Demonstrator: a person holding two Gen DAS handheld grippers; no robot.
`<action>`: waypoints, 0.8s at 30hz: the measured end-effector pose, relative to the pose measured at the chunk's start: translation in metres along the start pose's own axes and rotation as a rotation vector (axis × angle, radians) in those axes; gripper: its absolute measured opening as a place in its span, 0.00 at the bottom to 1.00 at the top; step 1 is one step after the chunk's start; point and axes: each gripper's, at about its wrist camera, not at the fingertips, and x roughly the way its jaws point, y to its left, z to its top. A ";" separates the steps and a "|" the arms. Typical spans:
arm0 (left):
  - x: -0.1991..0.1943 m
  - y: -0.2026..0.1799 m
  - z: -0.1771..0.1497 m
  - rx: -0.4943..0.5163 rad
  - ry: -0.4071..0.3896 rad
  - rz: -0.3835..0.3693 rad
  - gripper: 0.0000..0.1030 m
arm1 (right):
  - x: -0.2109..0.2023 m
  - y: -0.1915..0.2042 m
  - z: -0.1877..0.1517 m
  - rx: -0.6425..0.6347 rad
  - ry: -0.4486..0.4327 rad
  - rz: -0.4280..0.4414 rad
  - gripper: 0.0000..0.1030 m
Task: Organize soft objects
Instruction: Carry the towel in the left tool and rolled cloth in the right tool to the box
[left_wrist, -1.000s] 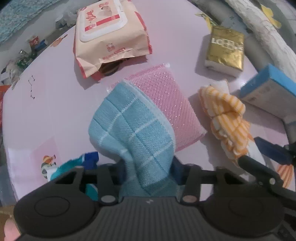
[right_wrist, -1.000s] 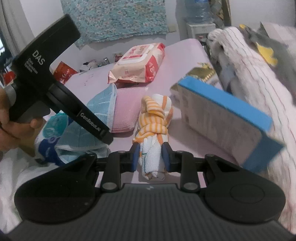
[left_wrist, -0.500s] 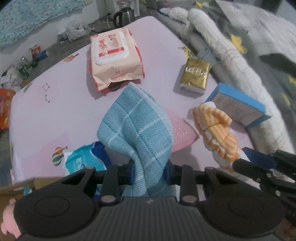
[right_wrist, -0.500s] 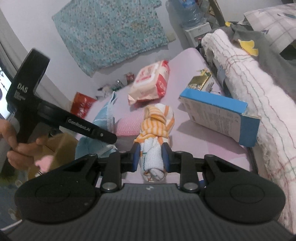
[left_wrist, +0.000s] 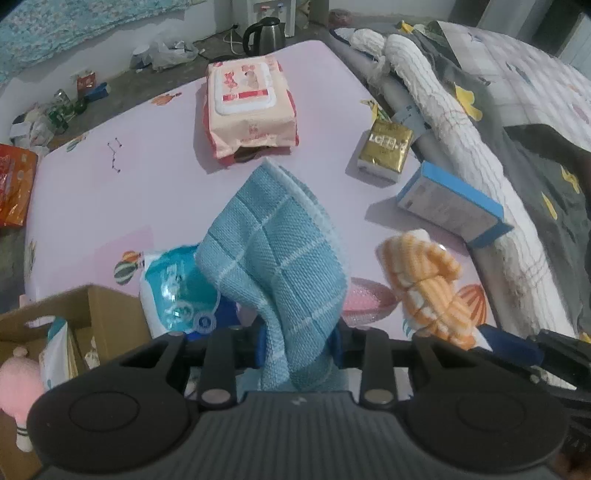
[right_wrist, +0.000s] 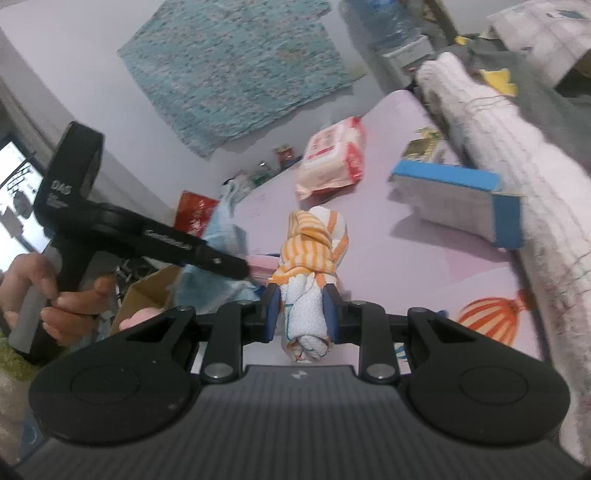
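A pink table (left_wrist: 110, 192) holds packs and a box; above it the left gripper (left_wrist: 298, 345), jaws opening, grips a blue cloth (left_wrist: 277, 254); the right gripper (right_wrist: 301, 314) pinches an orange towel (right_wrist: 312, 243), also lifted.

A steel kettle (left_wrist: 264, 35) stands on the floor at the top centre of the left wrist view, with a red snack bag (left_wrist: 13, 190) at the far left edge. A blue box (left_wrist: 452, 205) lies at the right, a gold packet (left_wrist: 384, 151) just above it. In the right wrist view a teal patterned cloth (right_wrist: 236, 62) hangs on the wall, upper centre.
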 end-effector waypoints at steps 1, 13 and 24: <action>0.000 0.001 -0.003 0.000 0.006 0.002 0.32 | 0.001 0.004 -0.002 -0.012 0.005 0.001 0.23; -0.013 0.015 -0.014 -0.026 -0.034 -0.001 0.31 | 0.045 0.002 -0.027 0.023 0.135 -0.024 0.23; -0.069 -0.005 -0.014 -0.003 -0.276 -0.078 0.28 | -0.010 0.014 0.015 0.089 -0.046 0.082 0.23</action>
